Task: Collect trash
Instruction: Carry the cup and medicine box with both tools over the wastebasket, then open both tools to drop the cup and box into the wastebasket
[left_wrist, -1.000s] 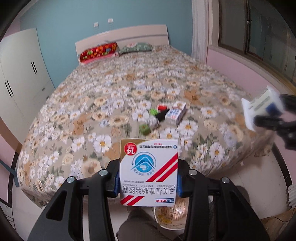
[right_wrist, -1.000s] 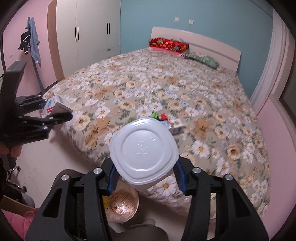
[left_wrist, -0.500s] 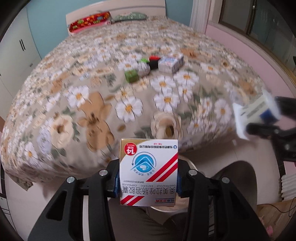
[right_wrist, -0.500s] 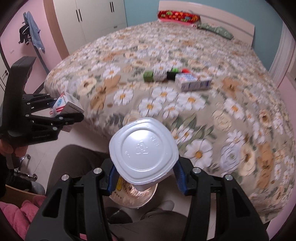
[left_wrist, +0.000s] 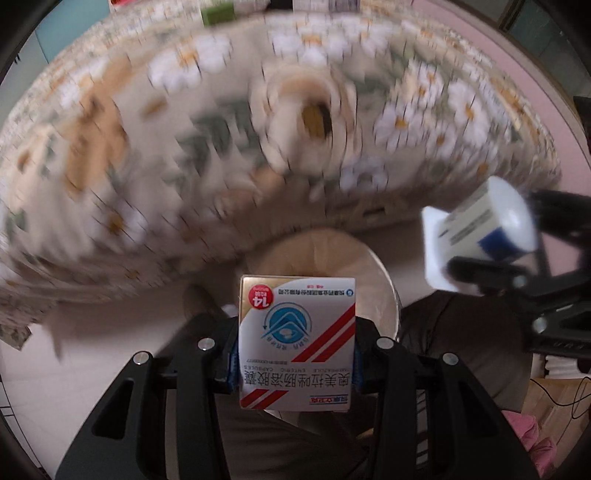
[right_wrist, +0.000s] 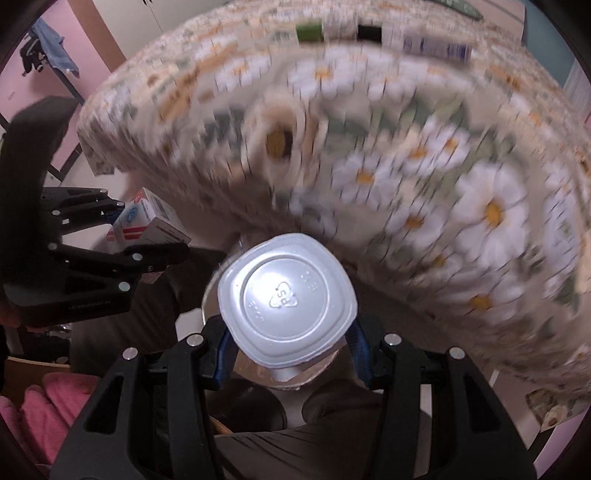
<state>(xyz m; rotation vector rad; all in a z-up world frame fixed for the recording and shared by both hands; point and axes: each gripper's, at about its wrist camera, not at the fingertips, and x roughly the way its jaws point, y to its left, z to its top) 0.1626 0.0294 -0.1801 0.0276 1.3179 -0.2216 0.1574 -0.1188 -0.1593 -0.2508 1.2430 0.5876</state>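
- Spreading across the top of both wrist views, the bed with the beige daisy-print quilt (left_wrist: 155, 155) is blurred; a few small green, black and white items (right_wrist: 373, 35) lie on it near the 12 o'clock rim, judged to be trash not yet collected.
- Sitting on the floor at the bed's foot, the round light-coloured bin with a shiny lining (left_wrist: 373, 269) lies just past both loads, which likely explains why each gripper points steeply down: to release into it.
- Clamping from both sides, the left gripper (left_wrist: 295, 347) is closed on the white, gold and red cardboard medicine box (left_wrist: 295, 343); the box stands upright between the blue pads, at the centre of the left wrist view, with the bin rim at its 12 o'clock.
- Squeezing the walls, the right gripper (right_wrist: 288, 332) holds the white rounded-square plastic cup (right_wrist: 286, 299), base toward the camera, probably gripped sideways for a firm hold; the bin peeks out at its 6 o'clock.
- Seen from the left wrist view, the cup sits at 3 o'clock; from the right, the box sits at 9 o'clock, well apart.
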